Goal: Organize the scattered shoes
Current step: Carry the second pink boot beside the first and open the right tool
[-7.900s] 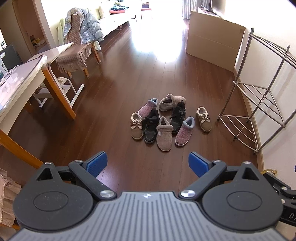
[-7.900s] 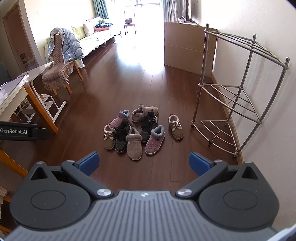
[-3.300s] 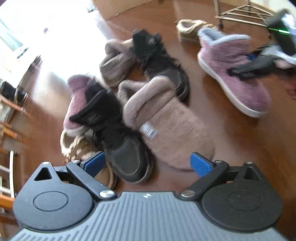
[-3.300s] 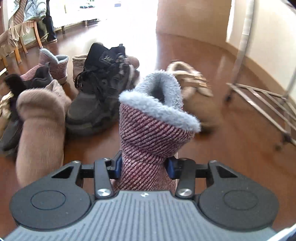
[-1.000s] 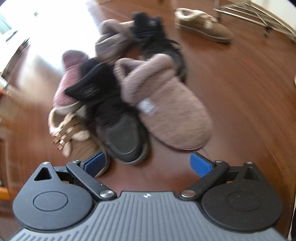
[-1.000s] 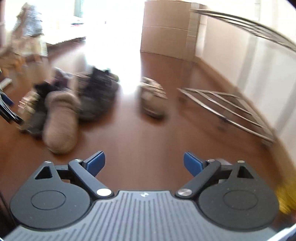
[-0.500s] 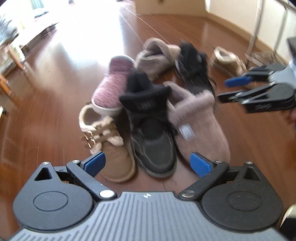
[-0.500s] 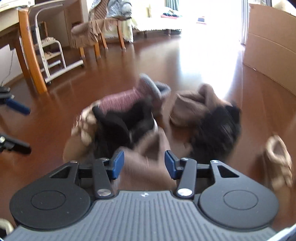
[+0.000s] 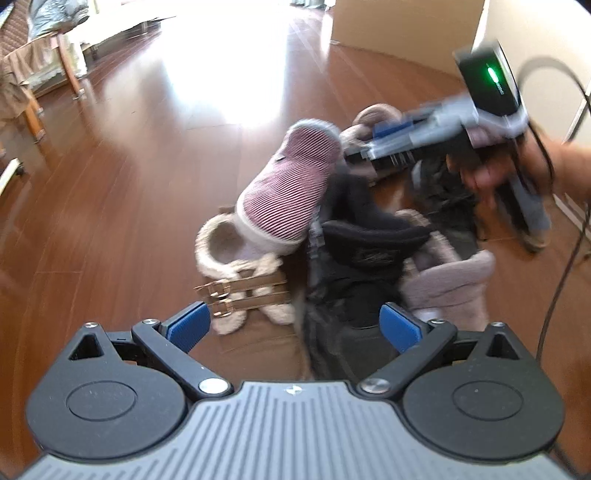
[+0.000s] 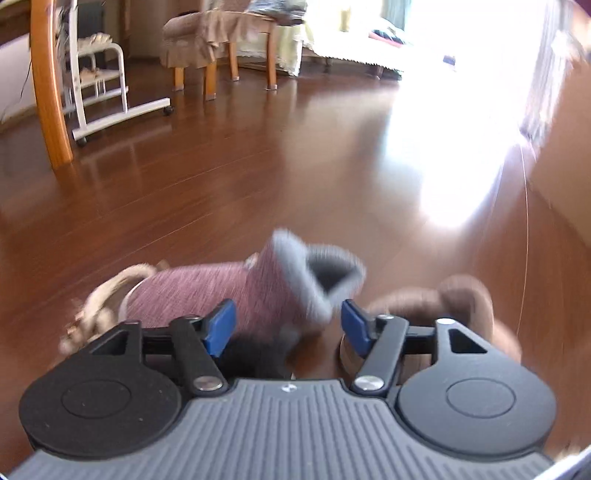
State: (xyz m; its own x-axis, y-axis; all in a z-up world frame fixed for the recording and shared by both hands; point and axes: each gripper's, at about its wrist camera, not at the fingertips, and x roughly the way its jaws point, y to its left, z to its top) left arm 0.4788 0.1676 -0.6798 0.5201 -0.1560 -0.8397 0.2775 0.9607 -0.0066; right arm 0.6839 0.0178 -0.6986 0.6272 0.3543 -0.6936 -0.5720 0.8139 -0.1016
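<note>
Shoes crowd the wooden floor point(image 9: 110, 177) ahead of me: a maroon slipper boot point(image 9: 291, 184) lies over a beige buckled shoe point(image 9: 240, 288), with a black boot point(image 9: 354, 273) and a taupe slipper point(image 9: 454, 291) packed beside them. My left gripper point(image 9: 295, 325) hangs wide apart and empty above the beige shoe and black boot. My right gripper point(image 10: 288, 325) has just been opening; its pads flank the maroon boot's cuff without pressing. A brown slipper point(image 10: 461, 302) sits just right of it; a draped chair point(image 10: 218, 33) stands beyond.
</note>
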